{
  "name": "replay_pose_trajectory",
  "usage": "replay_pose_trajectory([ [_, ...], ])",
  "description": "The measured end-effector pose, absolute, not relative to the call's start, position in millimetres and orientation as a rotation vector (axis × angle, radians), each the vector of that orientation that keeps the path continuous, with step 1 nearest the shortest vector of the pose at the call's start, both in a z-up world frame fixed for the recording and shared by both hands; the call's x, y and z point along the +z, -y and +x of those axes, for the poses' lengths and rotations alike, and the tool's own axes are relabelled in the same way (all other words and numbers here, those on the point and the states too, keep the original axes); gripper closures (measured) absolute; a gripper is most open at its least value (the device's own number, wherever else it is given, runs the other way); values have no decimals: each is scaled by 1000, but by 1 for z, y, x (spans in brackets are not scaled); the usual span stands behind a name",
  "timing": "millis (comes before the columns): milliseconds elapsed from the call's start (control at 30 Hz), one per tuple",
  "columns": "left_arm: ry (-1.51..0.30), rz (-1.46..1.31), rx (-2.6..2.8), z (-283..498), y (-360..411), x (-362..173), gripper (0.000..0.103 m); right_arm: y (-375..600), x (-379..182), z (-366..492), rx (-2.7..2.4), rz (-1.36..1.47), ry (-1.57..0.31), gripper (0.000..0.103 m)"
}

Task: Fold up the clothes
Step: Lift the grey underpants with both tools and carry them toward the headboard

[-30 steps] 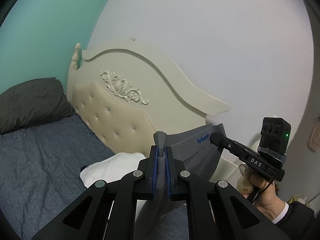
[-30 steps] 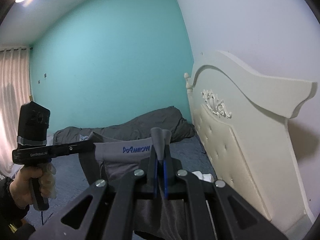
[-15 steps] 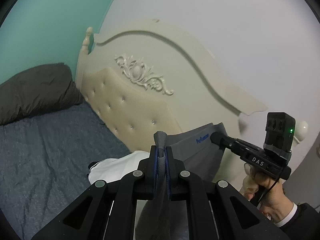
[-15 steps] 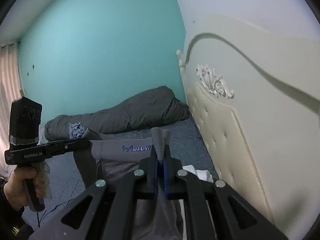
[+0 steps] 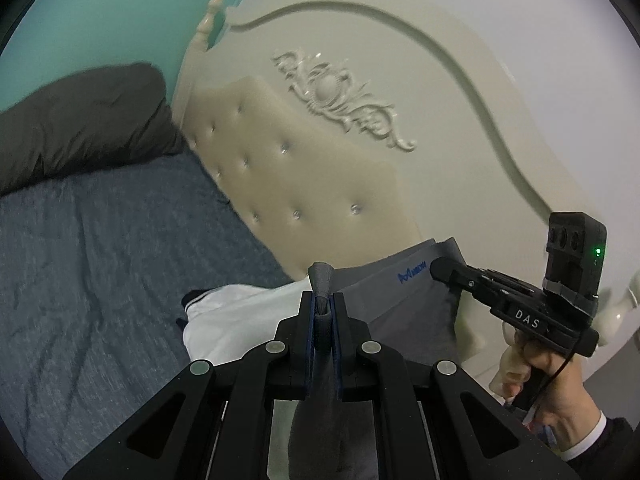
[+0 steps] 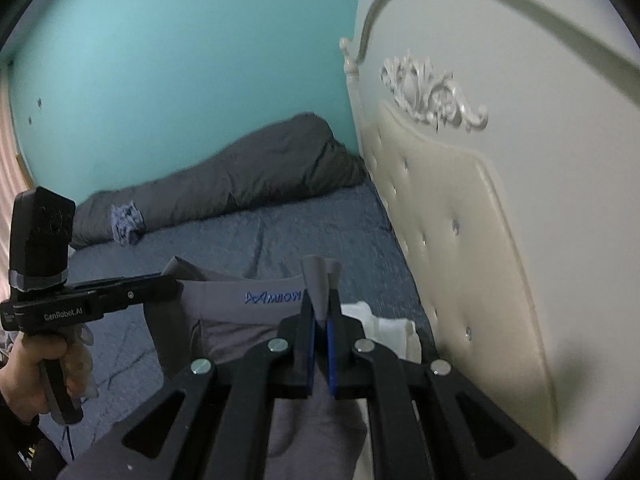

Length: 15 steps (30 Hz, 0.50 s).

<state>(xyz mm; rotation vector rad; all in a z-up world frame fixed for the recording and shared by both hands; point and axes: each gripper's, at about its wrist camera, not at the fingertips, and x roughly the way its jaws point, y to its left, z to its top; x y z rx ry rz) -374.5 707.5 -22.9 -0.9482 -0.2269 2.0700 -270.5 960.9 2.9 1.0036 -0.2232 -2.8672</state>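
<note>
A grey garment with blue lettering on its waistband hangs stretched between both grippers above the bed. My left gripper is shut on one corner of the waistband, a tuft of grey cloth sticking up between its blue pads. In the right wrist view my right gripper is shut on the other corner of the grey garment. Each view shows the other gripper from the side: the right gripper at the right, the left gripper at the left. A folded white garment lies on the bed beneath.
The blue bedsheet spreads to the left. A dark grey duvet is bunched along the teal wall. The cream tufted headboard stands close behind the garment. A person's hand holds the right gripper's handle.
Both grippers have come down and toward the headboard, carrying the stretched grey garment lower over the bed. The headboard now fills more of both views.
</note>
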Motion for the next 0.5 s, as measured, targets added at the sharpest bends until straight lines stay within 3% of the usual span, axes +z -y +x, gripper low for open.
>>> replay_pose_trajectory([
  [367,230,-1049,2049,-399,-716,-60,94,-954,-23,-301,-2859,1197,161,99],
  [500,293,-1087,2032,-409,-714,-69,84,-954,-26,-301,-2872,1213,186,98],
])
